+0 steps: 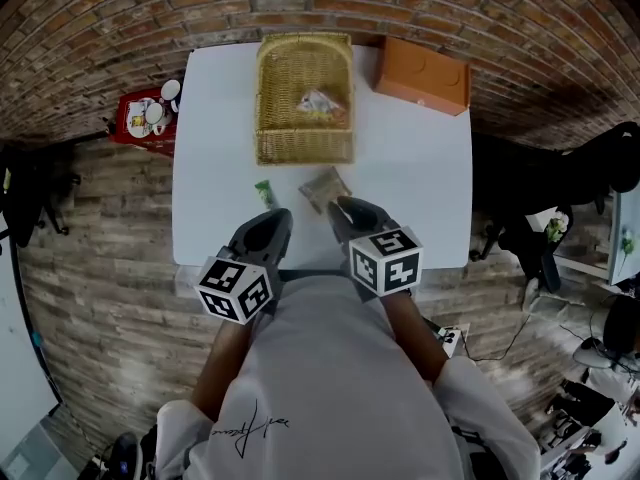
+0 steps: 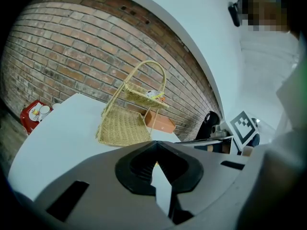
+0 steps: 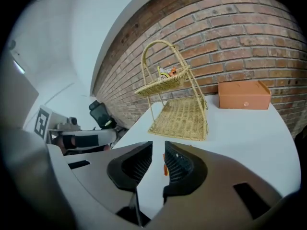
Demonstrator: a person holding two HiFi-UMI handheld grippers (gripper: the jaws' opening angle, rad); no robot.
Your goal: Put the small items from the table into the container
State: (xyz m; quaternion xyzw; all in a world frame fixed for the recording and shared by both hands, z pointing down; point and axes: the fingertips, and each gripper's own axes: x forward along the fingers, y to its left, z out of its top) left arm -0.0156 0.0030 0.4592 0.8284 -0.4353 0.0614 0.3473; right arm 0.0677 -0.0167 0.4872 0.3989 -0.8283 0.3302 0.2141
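Note:
A wicker basket stands at the table's far middle, with a colourful packet in it; the right gripper view shows that packet on the basket's upper shelf. A brownish packet and a small green item lie on the white table in front of it. My right gripper sits just behind the brownish packet, jaws a narrow gap apart, nothing pressed between them; an orange sliver shows through the gap. My left gripper is near the green item, tips touching, empty.
An orange box sits at the table's far right corner. A red tray with cups stands on the floor left of the table. Brick wall lies behind the table; an office chair is at the right.

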